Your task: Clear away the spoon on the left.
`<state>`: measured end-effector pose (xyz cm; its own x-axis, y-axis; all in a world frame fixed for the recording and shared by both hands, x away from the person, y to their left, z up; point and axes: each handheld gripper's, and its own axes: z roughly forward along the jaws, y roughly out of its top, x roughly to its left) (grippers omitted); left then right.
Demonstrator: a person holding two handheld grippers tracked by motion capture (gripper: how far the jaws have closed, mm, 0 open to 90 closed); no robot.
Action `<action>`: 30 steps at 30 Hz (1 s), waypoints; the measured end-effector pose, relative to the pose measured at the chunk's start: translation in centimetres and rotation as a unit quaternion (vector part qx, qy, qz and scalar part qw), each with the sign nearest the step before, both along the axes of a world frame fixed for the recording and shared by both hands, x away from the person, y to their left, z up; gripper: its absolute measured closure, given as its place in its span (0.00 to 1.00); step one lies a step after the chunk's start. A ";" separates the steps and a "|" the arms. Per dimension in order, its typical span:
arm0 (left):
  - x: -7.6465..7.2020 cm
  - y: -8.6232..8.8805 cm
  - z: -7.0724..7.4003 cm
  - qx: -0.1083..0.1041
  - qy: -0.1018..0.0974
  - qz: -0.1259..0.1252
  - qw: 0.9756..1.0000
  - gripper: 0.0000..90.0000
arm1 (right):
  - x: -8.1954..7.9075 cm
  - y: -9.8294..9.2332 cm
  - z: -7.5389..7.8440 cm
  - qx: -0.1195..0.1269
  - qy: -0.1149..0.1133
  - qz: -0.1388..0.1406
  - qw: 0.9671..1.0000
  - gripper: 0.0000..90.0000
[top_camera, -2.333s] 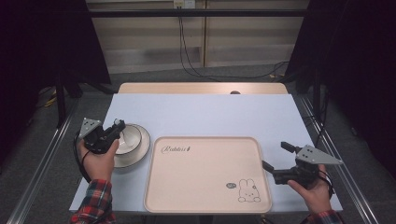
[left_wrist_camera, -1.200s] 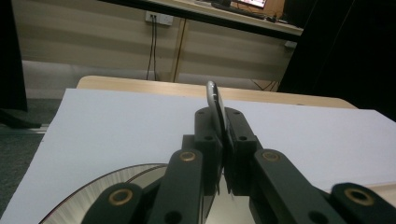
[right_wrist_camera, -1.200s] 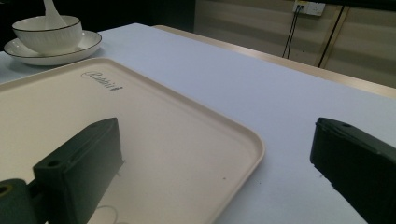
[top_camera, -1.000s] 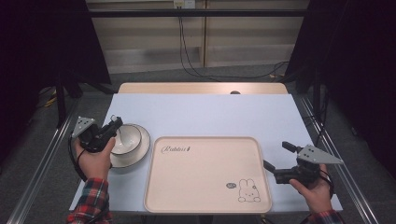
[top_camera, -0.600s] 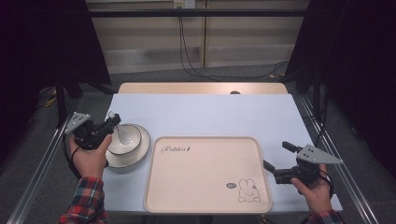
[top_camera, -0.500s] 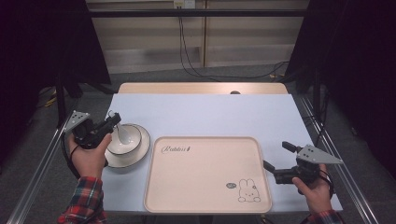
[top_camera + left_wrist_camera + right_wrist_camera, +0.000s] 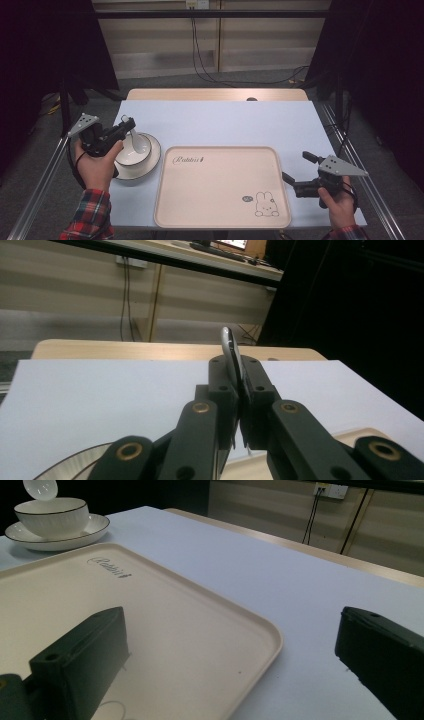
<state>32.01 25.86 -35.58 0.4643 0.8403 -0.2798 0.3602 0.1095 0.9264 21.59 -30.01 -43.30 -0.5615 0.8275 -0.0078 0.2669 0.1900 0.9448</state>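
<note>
Tabletop scene seen from above: a pale blue table (image 7: 225, 120) with a cream tray (image 7: 220, 185) at its near middle, printed with a small rabbit and a line of script. To the left of the tray sits a white bowl (image 7: 134, 149) with a thin dark rim, resting on a matching saucer (image 7: 145, 167).

At the left, a person's hand in a plaid sleeve holds the left gripper (image 7: 126, 125) just above the far left edge of the bowl. Its two black jaws are pressed together on a white spoon (image 7: 134, 136), clamping the handle. In the left gripper view the handle's end (image 7: 231, 351) sticks up past the closed jaw tips. In the right gripper view the spoon's rounded scoop (image 7: 40, 487) hangs just above the bowl, apart from it.

At the right, the other hand rests the right gripper (image 7: 296, 169) near the tray's near right corner. Its jaws stand wide apart and hold nothing; the tray's rim runs between them in its own view.

Progress, as a judgement: the spoon appears to be gripped and raised clear of the bowl, so the pick-up looks done. Nothing lies on the tray, and bowl and saucer sit off it. What likely remains is carrying the spoon over and setting it down, probably on the tray, with bowl and saucer perhaps to come.
</note>
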 end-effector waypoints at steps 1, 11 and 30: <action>-0.1 -0.1 0.1 0.002 0.001 -0.006 1.000 0.95 | 0.0 0.0 0.0 0.000 -0.001 0.002 1.000 0.00; -0.3 -1.8 0.3 0.001 0.009 -0.039 0.999 0.95 | 0.0 -0.1 0.0 0.001 0.001 -0.002 1.000 0.00; -0.9 -4.6 -0.9 0.006 0.034 -0.093 0.995 0.95 | 0.0 -0.2 0.0 0.005 -0.002 0.000 1.000 0.00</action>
